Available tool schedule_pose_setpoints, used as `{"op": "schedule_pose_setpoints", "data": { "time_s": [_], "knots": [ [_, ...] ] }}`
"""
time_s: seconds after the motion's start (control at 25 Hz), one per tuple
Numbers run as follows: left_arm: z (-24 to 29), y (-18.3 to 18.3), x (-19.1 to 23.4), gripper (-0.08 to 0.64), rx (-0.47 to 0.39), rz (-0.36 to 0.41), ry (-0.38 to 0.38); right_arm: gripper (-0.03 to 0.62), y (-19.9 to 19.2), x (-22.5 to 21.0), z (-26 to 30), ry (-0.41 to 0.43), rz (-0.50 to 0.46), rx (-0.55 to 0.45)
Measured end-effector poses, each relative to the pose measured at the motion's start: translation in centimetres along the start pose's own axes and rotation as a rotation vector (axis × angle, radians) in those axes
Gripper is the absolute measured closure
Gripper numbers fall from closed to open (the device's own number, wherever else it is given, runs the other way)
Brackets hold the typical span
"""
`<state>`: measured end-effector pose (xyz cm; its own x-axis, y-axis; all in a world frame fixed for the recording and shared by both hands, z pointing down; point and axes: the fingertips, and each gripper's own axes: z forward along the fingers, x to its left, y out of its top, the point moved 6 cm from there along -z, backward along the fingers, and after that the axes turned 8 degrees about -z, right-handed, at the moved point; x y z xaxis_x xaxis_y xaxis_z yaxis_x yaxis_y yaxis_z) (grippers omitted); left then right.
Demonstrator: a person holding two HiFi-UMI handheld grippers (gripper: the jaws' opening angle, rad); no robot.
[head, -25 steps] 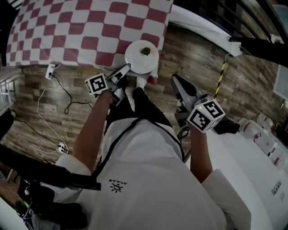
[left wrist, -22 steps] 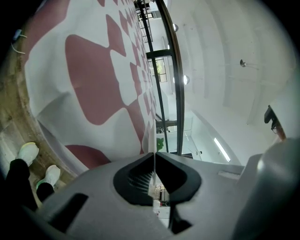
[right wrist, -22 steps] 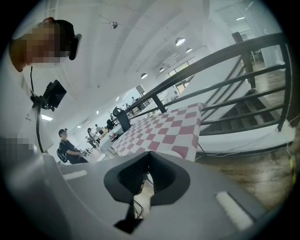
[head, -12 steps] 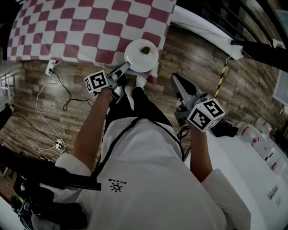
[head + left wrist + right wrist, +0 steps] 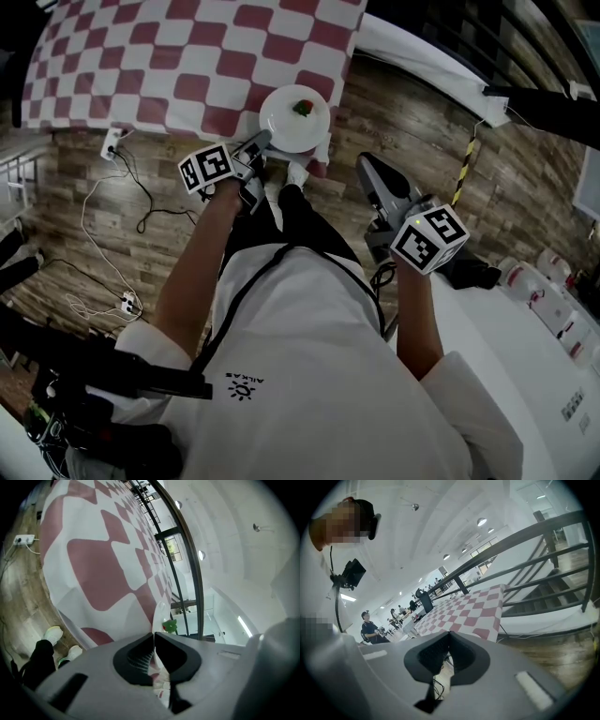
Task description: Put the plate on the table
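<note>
A white plate (image 5: 287, 127) with a small green and red bit of food (image 5: 303, 108) hangs level over the near edge of the red-and-white checked table (image 5: 187, 56). My left gripper (image 5: 262, 142) holds the plate by its near rim. In the left gripper view the plate (image 5: 161, 613) stands edge-on, its rim pinched between the jaws of the left gripper (image 5: 153, 637). The jaws are opening slightly, with the rim still between them. My right gripper (image 5: 364, 162) hangs shut and empty over the wood floor to the right, and the right gripper (image 5: 449, 637) shows its jaws together.
A power strip (image 5: 112, 142) and cables lie on the wood floor at left. A yellow-black striped post (image 5: 461, 164) and a dark railing (image 5: 544, 98) stand at right. A white counter (image 5: 506, 328) carries small containers. A person's shoes (image 5: 296, 172) are below the plate. People sit far off (image 5: 370, 629).
The left gripper's marker cube has shifted a little up and right, toward the plate. The plate stays gripped at the table's edge. The right gripper has barely moved.
</note>
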<state>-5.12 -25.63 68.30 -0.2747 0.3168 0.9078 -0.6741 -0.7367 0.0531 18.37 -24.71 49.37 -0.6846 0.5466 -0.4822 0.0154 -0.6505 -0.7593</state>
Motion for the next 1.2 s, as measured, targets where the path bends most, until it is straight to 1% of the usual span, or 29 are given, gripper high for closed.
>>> {"op": "schedule_pose_setpoints", "data": {
  "time_s": [0.2, 0.24, 0.32, 0.48, 0.6, 0.64, 0.76, 0.88, 1.04, 1.12, 1.2],
  "knots": [
    [0.2, 0.1, 0.2, 0.524, 0.0, 0.01, 0.152, 0.583, 0.7, 0.1, -0.2, -0.004, -0.001, -0.024],
    [0.3, 0.0, 0.3, 0.522, -0.003, 0.009, 0.174, 0.583, 0.9, 0.2, -0.3, -0.005, -0.002, -0.03],
    [0.3, 0.0, 0.2, 0.52, -0.01, 0.006, 0.194, 0.583, 1.2, 0.2, -0.4, -0.009, -0.003, -0.04],
    [0.4, 0.0, 0.1, 0.518, -0.008, 0.005, 0.216, 0.583, 1.7, 0.3, -0.9, -0.022, -0.007, -0.057],
    [0.5, 0.0, -0.2, 0.514, 0.006, 0.029, 0.233, 0.583, 1.9, 0.5, -1.2, -0.032, -0.009, -0.068],
    [0.5, 0.0, -0.4, 0.501, 0.015, 0.042, 0.235, 0.583, 2.0, 0.7, -1.3, -0.035, -0.009, -0.072],
    [0.3, -0.1, -1.1, 0.427, 0.034, 0.077, 0.235, 0.583, 2.3, 1.1, -1.7, -0.043, -0.012, -0.089],
    [-0.3, -0.2, -1.4, 0.377, 0.036, 0.087, 0.236, 0.583, 2.4, 1.6, -2.0, -0.051, -0.013, -0.104],
    [-1.7, -0.4, -2.0, 0.384, 0.037, 0.088, 0.215, 0.583, 2.4, 2.3, -2.3, -0.056, -0.016, -0.114],
    [-2.5, -0.3, -2.8, 0.411, 0.034, 0.115, 0.198, 0.583, 2.5, 2.6, -2.3, -0.054, -0.019, -0.119],
    [-3.2, 0.0, -4.1, 0.422, 0.034, 0.164, 0.181, 0.583, 2.6, 3.0, -2.2, -0.05, -0.027, -0.125]
  ]
}}
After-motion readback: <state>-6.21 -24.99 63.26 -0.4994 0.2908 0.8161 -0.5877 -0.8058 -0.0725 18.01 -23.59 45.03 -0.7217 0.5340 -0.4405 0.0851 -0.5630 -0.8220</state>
